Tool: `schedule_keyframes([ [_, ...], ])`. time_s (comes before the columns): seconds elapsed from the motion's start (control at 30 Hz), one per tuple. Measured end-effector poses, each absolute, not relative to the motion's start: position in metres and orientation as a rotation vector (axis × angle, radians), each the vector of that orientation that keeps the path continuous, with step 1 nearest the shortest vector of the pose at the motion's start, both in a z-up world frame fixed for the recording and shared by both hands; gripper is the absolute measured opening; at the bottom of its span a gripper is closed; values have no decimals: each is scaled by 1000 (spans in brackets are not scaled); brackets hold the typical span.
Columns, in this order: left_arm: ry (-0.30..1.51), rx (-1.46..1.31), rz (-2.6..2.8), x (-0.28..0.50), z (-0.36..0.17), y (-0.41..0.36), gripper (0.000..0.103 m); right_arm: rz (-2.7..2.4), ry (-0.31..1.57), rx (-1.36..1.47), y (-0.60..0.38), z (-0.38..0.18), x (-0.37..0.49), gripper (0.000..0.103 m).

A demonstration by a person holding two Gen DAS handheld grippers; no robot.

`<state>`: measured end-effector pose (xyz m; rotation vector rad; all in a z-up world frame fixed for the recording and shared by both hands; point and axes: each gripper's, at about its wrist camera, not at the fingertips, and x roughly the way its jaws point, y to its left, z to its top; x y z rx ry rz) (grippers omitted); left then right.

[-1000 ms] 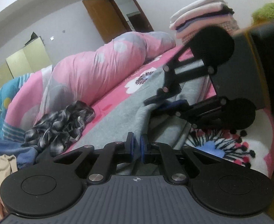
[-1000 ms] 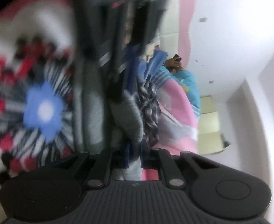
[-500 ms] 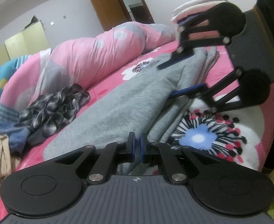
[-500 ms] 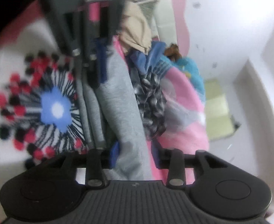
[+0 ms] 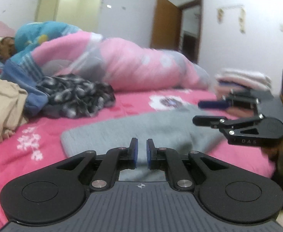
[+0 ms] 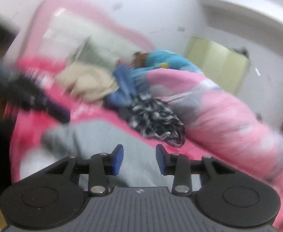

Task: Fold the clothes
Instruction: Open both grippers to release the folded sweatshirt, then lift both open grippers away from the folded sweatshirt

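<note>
Both grippers are lifting clear of the soft grey knitted garment (image 5: 141,129), now released and lying flat below and ahead of them, so this fold looks finished. The left gripper (image 5: 141,152) is opening slightly, with nothing between its pads; the right gripper (image 6: 139,159), rolled level again, is closing on empty air. Beyond them, the pink floral bedsheet (image 5: 25,154) is carrying a checked black-and-white shirt (image 5: 74,94) and a rolled pink quilt (image 5: 131,65).
</note>
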<state>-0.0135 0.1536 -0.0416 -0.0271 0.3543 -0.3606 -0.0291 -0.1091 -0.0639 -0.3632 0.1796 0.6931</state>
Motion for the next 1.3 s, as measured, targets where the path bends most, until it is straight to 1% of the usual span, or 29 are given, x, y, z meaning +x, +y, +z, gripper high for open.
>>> schedule_keyframes([
  [0.03, 377, -8, -346, -6, -45, 148, 8, 694, 216, -281, -106, -63, -18, 33],
  [0.07, 404, 13, -333, 2, -50, 143, 8, 692, 260, -214, -103, -64, -10, 26],
  [0.1, 442, 29, -318, 5, -59, 139, 8, 685, 317, -162, -100, -71, -3, 23],
  [0.17, 523, 60, -289, 11, -79, 133, 9, 649, 428, -151, -94, -96, 5, 22],
  [0.27, 545, 7, -274, 8, -92, 139, 9, 626, 480, -128, -99, -128, 0, 21],
  [0.4, 560, -67, -262, 9, -87, 149, 13, 599, 478, -184, -98, -122, -13, 21],
  [0.47, 547, -69, -254, 3, -78, 150, 21, 591, 439, -184, -100, -111, -17, 21],
  [0.53, 533, -68, -247, -3, -70, 150, 26, 562, 386, -166, -107, -99, -21, 21],
  [0.63, 503, -49, -265, -9, -54, 142, 27, 495, 347, -107, -125, -87, -17, 21],
  [0.77, 498, -5, -301, 6, -41, 117, 28, 400, 385, -50, -145, -93, 10, 21],
  [0.83, 539, 12, -293, 21, -43, 105, 30, 353, 453, -88, -150, -112, 20, 21],
  [0.9, 652, 5, -251, 43, -54, 95, 30, 324, 486, -105, -152, -133, 20, 20],
  [0.97, 753, -34, -208, 58, -65, 92, 31, 320, 491, -135, -150, -132, 18, 20],
  [1.13, 796, -48, -135, 63, -67, 87, 33, 241, 472, -98, -166, -100, 31, 21],
  [1.17, 802, -40, -125, 64, -66, 85, 34, 210, 487, -79, -174, -100, 38, 21],
  [1.23, 811, -36, -106, 64, -66, 83, 35, 172, 580, -28, -191, -115, 57, 21],
  [1.3, 816, -20, -88, 65, -65, 80, 37, 201, 582, 5, -202, -128, 60, 21],
])
